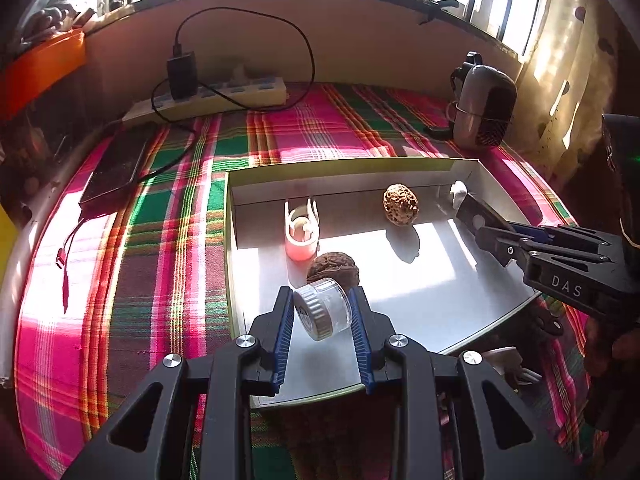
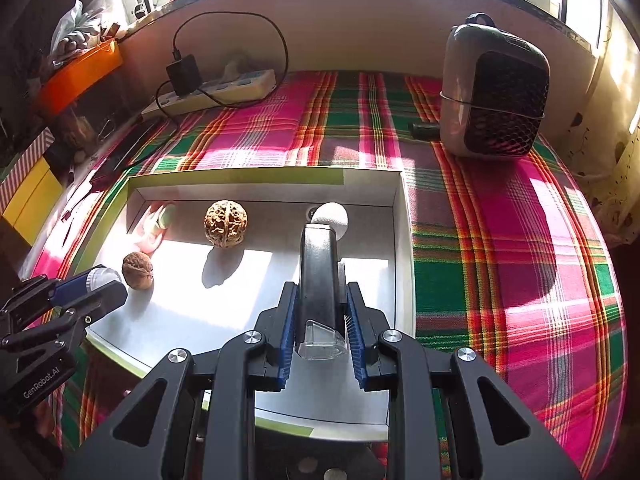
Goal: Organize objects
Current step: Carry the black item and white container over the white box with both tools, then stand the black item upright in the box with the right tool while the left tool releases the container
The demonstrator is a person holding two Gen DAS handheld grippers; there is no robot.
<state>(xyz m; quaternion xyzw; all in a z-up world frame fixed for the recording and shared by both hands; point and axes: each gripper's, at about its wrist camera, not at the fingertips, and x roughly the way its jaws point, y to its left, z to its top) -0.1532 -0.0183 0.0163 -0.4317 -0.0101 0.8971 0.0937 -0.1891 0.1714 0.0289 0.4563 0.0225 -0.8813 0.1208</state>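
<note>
now the left gripper [image 1: 322,312] is clamped on a clear jar [image 1: 323,309], the right gripper [image 2: 320,312] on a dark case [image 2: 318,276]. both hang over the tray [image 2: 404,240] at frame centre. next, likely, set each down clear of the walnuts [image 2: 225,223].

My matte black plastic left gripper [image 1: 322,312]: ribbed blue pads [image 1: 282,334] inside both jaws, silver screws behind; right gripper [image 2: 320,322] identical.

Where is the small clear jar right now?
The clear jar sits between the left gripper's fingers, above the white tray's near-left part, just before the dark walnut.

"DAS" on right gripper [image 1: 466,206]; "GenRobot.AI" on left gripper [image 2: 105,280]
</note>
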